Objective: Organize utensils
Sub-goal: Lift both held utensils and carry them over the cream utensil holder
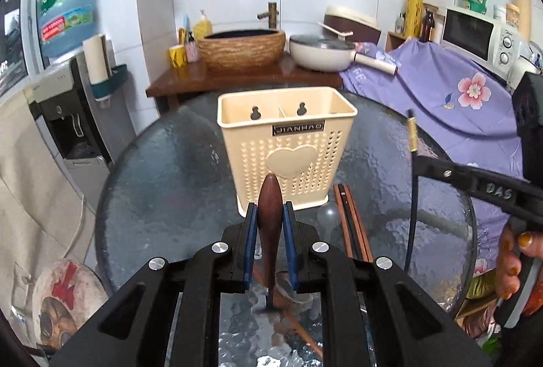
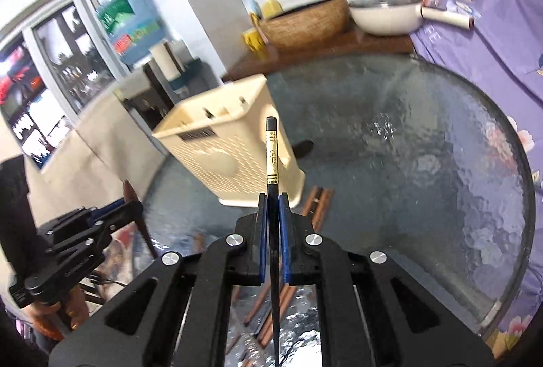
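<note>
Two utensils are off the glass table (image 1: 163, 184) at once, one in each of your hands. Your left hand-held gripper (image 1: 270, 217) is pinched on the dark wooden handle (image 1: 269, 207) of a metal utensil, handle end pointing ahead at the cream utensil caddy (image 1: 288, 143), working end hanging below the jaws and too blurred to name. Your right hand-held gripper (image 2: 273, 214) is clamped on a single black chopstick (image 2: 271, 156) with gold banding, its blunt end up and its tip trailing down out of view.

Both pieces look light and stiff. The polished handle swells in the middle and could slide in the pads, so hold at the widest part, as you do now. The lacquered chopstick is thin and slick; it may pivot if gripped far from its balance point.

On the table just in front of the caddy lie brown chopsticks (image 1: 353, 224) and a clear plastic spoon (image 1: 327, 214). The caddy stands upright with a centre divider; both compartments look empty from here.
</note>
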A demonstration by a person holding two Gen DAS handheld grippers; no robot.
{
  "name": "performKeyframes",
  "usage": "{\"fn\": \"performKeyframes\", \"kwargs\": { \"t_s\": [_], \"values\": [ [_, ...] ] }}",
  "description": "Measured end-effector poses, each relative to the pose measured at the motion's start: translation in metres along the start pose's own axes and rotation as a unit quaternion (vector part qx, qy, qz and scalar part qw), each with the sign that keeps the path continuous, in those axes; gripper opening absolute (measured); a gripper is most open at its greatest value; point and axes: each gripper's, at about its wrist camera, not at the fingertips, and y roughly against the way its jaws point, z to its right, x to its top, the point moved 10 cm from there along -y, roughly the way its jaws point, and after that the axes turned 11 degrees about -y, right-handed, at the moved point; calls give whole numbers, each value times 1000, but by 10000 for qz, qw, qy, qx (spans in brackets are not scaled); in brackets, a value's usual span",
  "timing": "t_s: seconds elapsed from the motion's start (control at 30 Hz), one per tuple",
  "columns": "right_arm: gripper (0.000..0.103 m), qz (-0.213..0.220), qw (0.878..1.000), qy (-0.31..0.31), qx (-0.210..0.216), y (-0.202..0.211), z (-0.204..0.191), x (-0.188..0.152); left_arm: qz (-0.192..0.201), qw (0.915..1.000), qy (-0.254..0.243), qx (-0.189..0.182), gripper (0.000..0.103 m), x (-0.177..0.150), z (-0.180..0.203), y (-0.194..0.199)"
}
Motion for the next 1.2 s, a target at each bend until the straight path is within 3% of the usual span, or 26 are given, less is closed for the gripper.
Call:
{"fn": "performKeyframes", "kwargs": {
  "t_s": [0.3, 0.67, 0.97, 1.2],
  "values": [
    [7, 154, 9981, 546, 227, 47, -36, -10, 172, 9998, 29, -20, 15, 1, -3, 21],
    [7, 135, 9956, 759, 538, 68, -67, 1, 354, 9994, 23, -51, 15, 27, -8, 39],
    [7, 264, 9927, 999, 615, 76, -109, 50, 733, 9971, 160, 161, 15, 90, -33, 62],
    [7, 743, 9899, 1134, 414, 85, -139, 118, 850, 9954, 308, 309, 15, 153, -51, 63]
  ]
}}
